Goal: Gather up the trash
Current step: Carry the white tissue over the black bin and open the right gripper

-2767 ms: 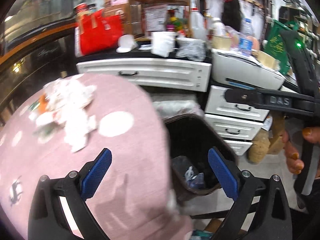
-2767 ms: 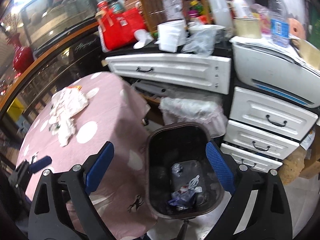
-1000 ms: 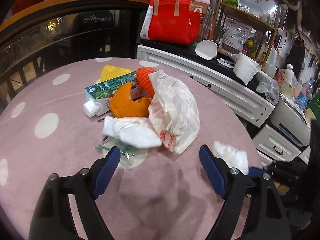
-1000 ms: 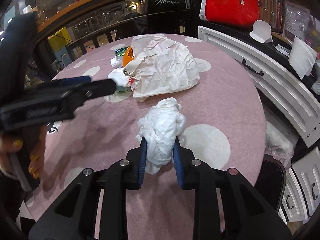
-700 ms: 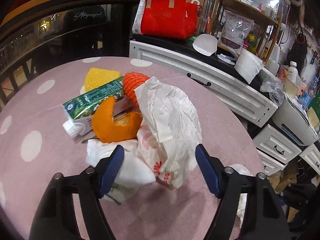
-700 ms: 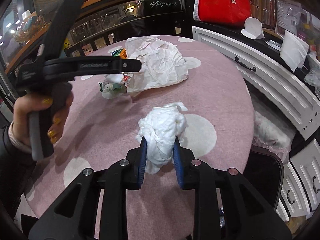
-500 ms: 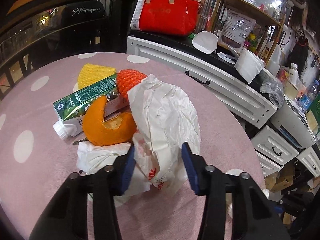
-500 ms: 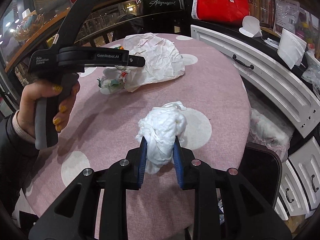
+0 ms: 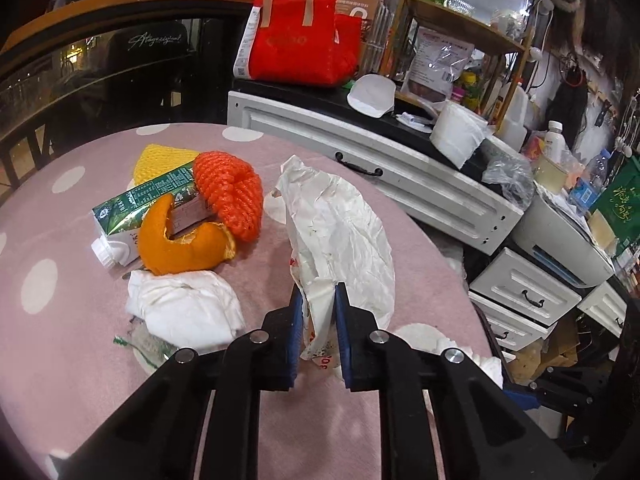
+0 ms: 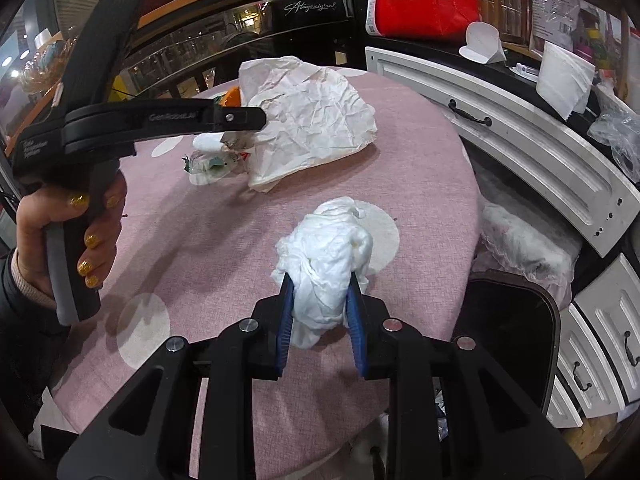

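Two grips: left gripper [image 9: 316, 296] pinches crumpled paper bag [image 9: 344, 236]; right gripper [image 10: 320, 284] clamps wadded tissue [image 10: 324, 264].

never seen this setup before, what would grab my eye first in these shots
Each gripper is clamped on trash over the pink polka-dot table: the right gripper on a wad of white tissue, the left gripper on the edge of a crumpled white paper bag. Left of that bag lies a bright heap: orange peel, orange foam net, green carton.
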Demonstrator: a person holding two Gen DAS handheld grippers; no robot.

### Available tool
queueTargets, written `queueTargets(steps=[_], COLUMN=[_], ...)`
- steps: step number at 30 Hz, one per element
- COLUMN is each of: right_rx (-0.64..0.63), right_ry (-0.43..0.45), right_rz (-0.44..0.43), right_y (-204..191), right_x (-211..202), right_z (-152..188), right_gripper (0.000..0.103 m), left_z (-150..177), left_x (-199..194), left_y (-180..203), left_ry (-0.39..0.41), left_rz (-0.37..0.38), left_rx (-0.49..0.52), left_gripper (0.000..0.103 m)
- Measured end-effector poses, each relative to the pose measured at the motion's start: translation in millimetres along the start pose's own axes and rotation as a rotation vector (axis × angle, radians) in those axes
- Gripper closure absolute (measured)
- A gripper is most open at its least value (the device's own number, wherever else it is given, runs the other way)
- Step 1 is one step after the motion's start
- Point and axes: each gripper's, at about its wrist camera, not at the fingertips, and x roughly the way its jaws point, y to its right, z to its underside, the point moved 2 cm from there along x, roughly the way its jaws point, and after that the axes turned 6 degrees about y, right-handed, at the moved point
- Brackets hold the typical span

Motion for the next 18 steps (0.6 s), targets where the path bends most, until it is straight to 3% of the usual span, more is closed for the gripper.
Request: queueTargets(steps=[7, 12, 18], right_rx=[0.018, 0.035, 0.077], right_ry=[0.033, 0.056, 0.079], right_rz=[0.037, 0.075, 0.135], right_y=[13.2, 26.3, 50.8], right_x=[-26.7, -47.7, -73.3], right_z=[10.3, 19.4, 33.7], right_gripper=[0.078, 0.078, 0.078], left_z=[16.2, 28.0, 42.8], left_x=[-39.8, -63.5, -71.7], left_y=[28.1, 48.6, 72.3], left_ry=[0.095, 0.147, 0.140], left_rz=[-0.068, -0.063, -0.010], left_rx=[0.062, 0.082, 0.077], left_gripper=[0.088, 0.088, 0.088])
